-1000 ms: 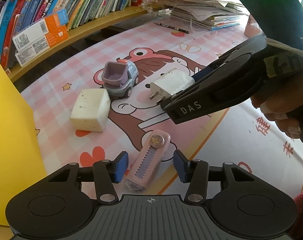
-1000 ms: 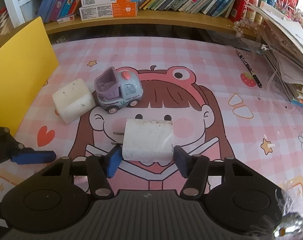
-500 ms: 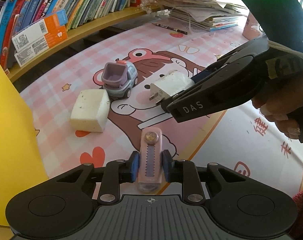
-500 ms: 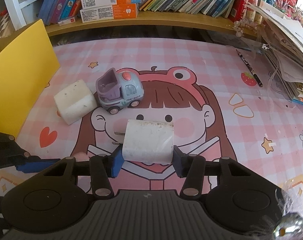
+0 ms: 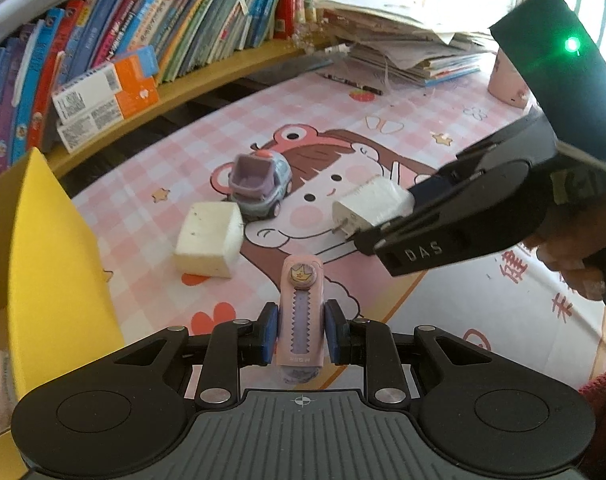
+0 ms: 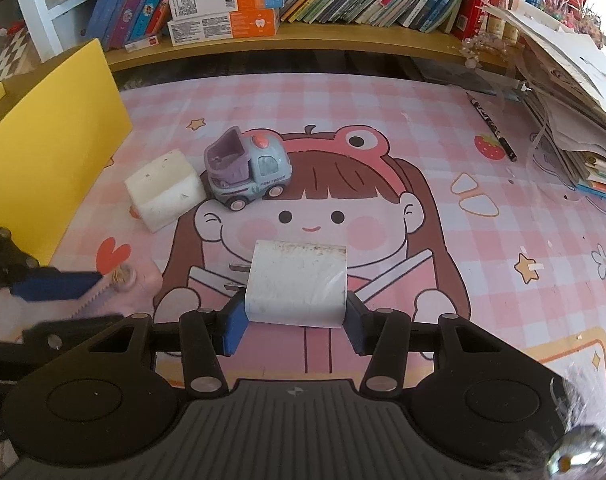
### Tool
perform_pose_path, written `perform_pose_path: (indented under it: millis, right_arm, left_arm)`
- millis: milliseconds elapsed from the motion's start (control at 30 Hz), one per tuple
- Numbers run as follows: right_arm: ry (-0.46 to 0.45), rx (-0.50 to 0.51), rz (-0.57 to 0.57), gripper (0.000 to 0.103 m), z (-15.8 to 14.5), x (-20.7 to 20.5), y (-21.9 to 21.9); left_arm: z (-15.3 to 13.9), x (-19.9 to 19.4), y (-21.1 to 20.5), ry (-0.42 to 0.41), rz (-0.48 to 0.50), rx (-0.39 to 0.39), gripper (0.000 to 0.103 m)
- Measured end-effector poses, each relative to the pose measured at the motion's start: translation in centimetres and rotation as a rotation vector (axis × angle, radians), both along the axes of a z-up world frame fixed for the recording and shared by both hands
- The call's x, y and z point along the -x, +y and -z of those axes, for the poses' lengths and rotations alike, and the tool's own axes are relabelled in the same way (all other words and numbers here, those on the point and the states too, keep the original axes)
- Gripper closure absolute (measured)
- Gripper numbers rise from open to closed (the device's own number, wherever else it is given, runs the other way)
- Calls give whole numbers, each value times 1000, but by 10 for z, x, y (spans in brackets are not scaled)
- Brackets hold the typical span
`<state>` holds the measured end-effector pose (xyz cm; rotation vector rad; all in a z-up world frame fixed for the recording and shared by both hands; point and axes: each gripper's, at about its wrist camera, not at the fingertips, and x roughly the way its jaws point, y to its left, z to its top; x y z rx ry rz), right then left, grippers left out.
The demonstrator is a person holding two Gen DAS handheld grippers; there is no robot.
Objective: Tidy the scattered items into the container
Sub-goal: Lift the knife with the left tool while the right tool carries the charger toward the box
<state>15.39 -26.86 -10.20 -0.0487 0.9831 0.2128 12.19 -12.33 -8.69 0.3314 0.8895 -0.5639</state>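
Observation:
My left gripper (image 5: 299, 334) is shut on a pink utility knife (image 5: 302, 312) that stands up between its blue pads, lifted off the mat. My right gripper (image 6: 295, 322) is shut on a white charger plug (image 6: 297, 282), prongs pointing left, held above the mat; the same charger plug (image 5: 369, 208) shows in the left wrist view. A white sponge block (image 5: 209, 238) and a purple toy truck (image 5: 261, 184) sit side by side on the pink cartoon mat (image 6: 383, 120). The yellow container (image 5: 51, 256) stands at the left, its wall (image 6: 51, 136) close to the sponge.
A wooden shelf (image 6: 303, 36) of books runs along the back, with orange-and-white boxes (image 6: 223, 12) on it. A stack of papers (image 6: 571, 92) and a pencil (image 6: 491, 126) lie at the right. A pink cup (image 5: 507, 84) stands far right. A hand (image 5: 575, 260) holds the right gripper.
The left gripper closed on the pink knife and raised it upright off the mat. The right gripper lifted a little with the charger in it.

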Motion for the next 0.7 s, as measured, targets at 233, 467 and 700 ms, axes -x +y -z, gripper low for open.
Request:
perform_pose_path:
  millis: [233,467,700]
  right_arm:
    - [-17,-5,-18,56,-9,16,4]
    - [-38,-5,-32,56,-20,33,7]
    - [-63,-2,-45,56,-30,49,10]
  left_arm:
    - [-14,13,6,-35,-7,4,80]
    - [-29,25,15,-78,-32,14,80]
    - [-41,43,22,-117,-43,26,80]
